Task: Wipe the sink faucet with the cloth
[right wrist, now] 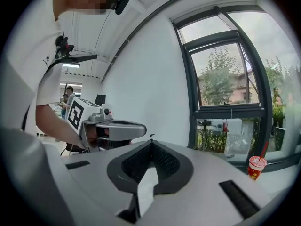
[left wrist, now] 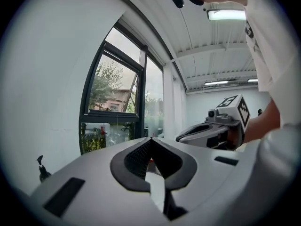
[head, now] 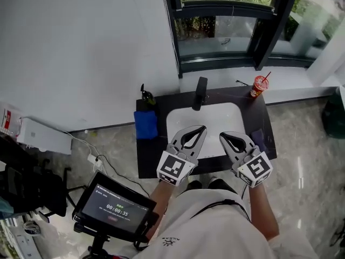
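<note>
The black faucet stands at the back rim of the white sink, which is set in a black counter. A folded blue cloth lies on the counter left of the sink, and neither gripper touches it. My left gripper is held over the sink's front, shut and empty, its tips meeting. Beside it on the right, my right gripper is also shut with nothing in it. Both point toward the window, well short of the faucet.
A red cup with a straw stands at the counter's back right corner. A small dark bottle sits behind the cloth. A dark purple item lies right of the sink. A tablet on a stand is at lower left.
</note>
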Tool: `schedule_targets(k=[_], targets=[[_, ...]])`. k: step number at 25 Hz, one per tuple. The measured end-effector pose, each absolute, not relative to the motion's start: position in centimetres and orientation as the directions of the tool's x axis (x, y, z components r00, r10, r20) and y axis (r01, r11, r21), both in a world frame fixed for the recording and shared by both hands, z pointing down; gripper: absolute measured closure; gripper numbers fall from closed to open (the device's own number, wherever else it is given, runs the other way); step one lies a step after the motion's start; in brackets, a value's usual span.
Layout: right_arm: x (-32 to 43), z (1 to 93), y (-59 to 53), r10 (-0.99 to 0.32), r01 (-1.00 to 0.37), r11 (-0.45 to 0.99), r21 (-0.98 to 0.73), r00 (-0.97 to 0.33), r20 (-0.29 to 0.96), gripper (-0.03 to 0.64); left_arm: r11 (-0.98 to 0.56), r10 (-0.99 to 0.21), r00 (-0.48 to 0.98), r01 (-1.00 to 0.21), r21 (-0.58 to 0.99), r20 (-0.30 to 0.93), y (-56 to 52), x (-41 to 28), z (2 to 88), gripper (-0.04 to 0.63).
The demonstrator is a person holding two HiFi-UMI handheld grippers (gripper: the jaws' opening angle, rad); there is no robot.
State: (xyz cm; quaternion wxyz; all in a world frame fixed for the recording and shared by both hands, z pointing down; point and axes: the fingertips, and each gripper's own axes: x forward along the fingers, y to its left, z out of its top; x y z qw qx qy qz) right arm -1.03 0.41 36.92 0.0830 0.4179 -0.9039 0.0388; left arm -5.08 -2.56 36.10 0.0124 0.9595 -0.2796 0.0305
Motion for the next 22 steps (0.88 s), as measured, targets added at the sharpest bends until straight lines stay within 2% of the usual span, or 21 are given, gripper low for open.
schedule_targets(k=[6, 12, 17, 22], targets=[[0.0, 36.0, 2.9, -0.75, -0.764, 0.645, -0.019, -0.638, 0.175, 0.612, -0.845, -0.531, 0.841, -0.534, 0.002, 0.1, -0.5, -4.0, 36.3, 0.601], [2.8, 34.2, 11.5, -0.748, -0.755, 0.656, -0.018, -0.653, 0.12, 0.612, -0.83, -0.557, 0.825, -0.557, -0.021, 0.094, 8.4, -2.2, 35.2, 0.601], [5.0, 35.8, 20.7, -0.735, -0.744, 0.667, -0.03, -0.664, 0.14, 0.612, -0.821, -0.566, 0.818, -0.57, 0.017, 0.103, 18.1, 0.7, 36.2, 0.601], [6.7, 36.7, 29.6, -0.714, -0.727, 0.682, -0.086, -0.686, 0.139, 0.612, -0.8, -0.595, 0.79, -0.6, -0.012, 0.145, 27.2, 2.1, 36.7, 0.601]])
